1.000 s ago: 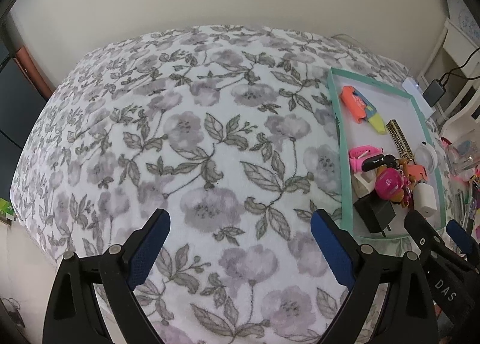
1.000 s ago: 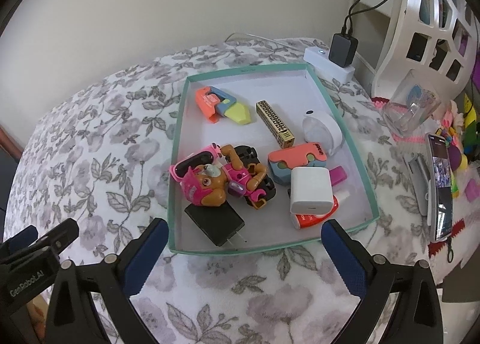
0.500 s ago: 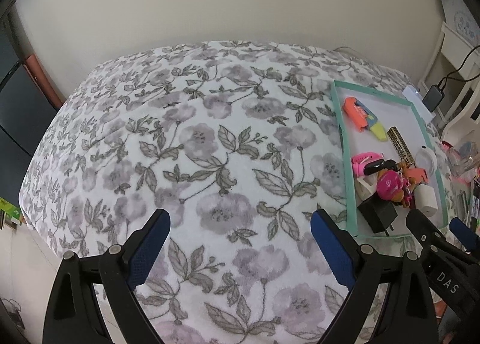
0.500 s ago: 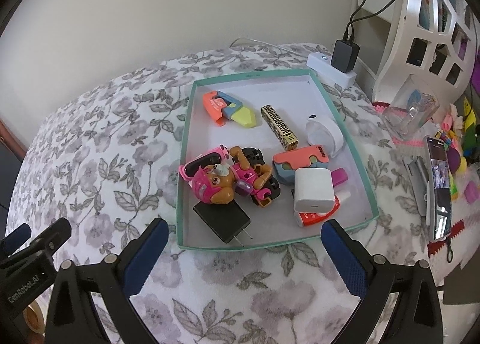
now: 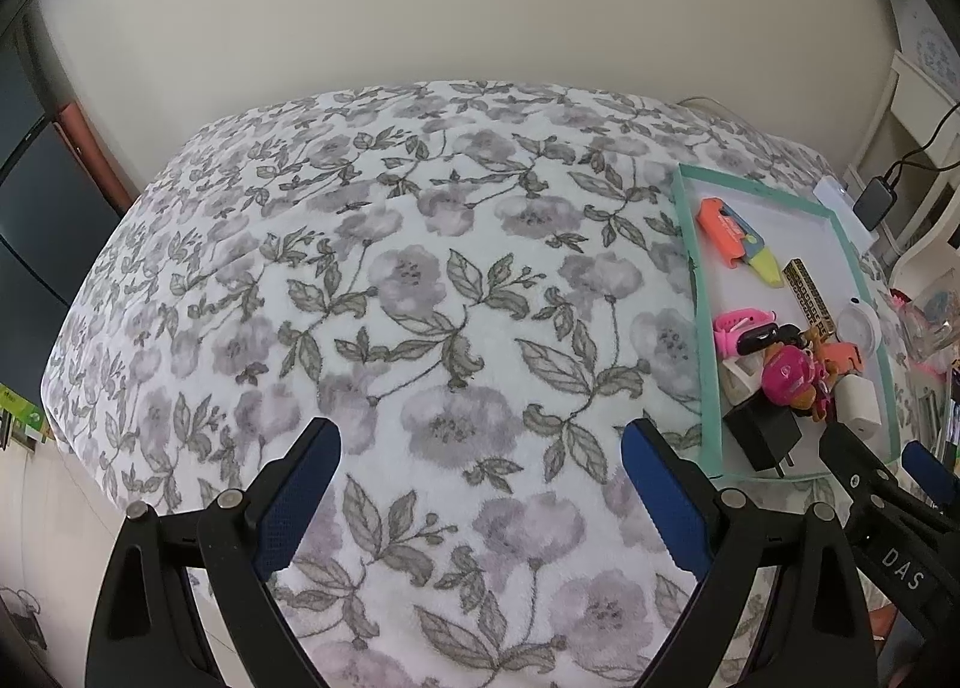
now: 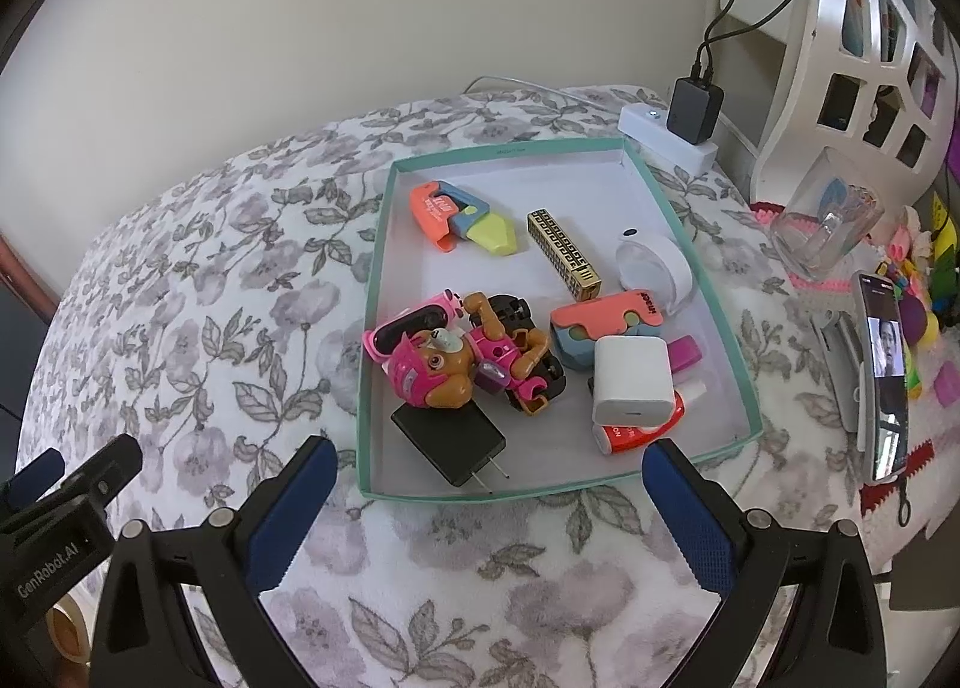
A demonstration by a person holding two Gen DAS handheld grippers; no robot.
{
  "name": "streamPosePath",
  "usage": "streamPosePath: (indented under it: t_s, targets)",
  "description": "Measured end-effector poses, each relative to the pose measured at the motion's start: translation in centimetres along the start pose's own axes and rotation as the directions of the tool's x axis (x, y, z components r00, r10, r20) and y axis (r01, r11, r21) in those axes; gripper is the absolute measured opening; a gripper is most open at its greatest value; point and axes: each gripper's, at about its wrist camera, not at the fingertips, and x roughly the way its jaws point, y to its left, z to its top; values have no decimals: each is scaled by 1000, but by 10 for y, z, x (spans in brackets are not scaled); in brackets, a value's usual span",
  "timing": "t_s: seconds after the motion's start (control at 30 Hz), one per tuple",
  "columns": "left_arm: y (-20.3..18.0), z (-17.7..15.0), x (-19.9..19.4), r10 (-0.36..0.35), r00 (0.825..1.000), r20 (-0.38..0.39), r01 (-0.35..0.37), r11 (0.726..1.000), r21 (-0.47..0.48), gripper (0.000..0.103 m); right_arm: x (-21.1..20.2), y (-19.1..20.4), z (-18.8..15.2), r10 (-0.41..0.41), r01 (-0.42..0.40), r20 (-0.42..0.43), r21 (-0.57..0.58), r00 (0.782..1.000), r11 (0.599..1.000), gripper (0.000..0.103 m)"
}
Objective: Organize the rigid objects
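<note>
A teal-rimmed tray [image 6: 510, 149] sits on the floral blanket and holds several small objects: a pink toy pup figure [image 6: 444, 364], a black plug adapter [image 6: 449, 442], a white charger cube [image 6: 631, 381], an orange-blue-yellow cutter [image 6: 459, 215], a gold patterned bar [image 6: 563, 253], a white round case [image 6: 654, 265]. My right gripper [image 6: 485, 484] is open and empty, just short of the tray's near rim. My left gripper [image 5: 480, 472] is open and empty over bare blanket, left of the tray [image 5: 699, 292].
A white power strip with a black charger [image 6: 693, 109] lies behind the tray. A glass cup [image 6: 825, 223], a phone on a stand [image 6: 885, 376] and small toys sit to the right. A white shelf [image 6: 864, 28] stands at the far right.
Both grippers have pulled back and risen a little, so the tray and blanket look farther off. Both stay open and empty.
</note>
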Motion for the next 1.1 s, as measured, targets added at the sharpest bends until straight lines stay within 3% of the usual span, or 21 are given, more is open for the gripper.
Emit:
streamPosePath:
  t_s: [1.1]
  targets:
    - [8, 1, 3, 22, 1000, 0, -22, 999, -36, 95, 3, 1, -1, 1, -1, -8, -7, 1000, 1000, 103]
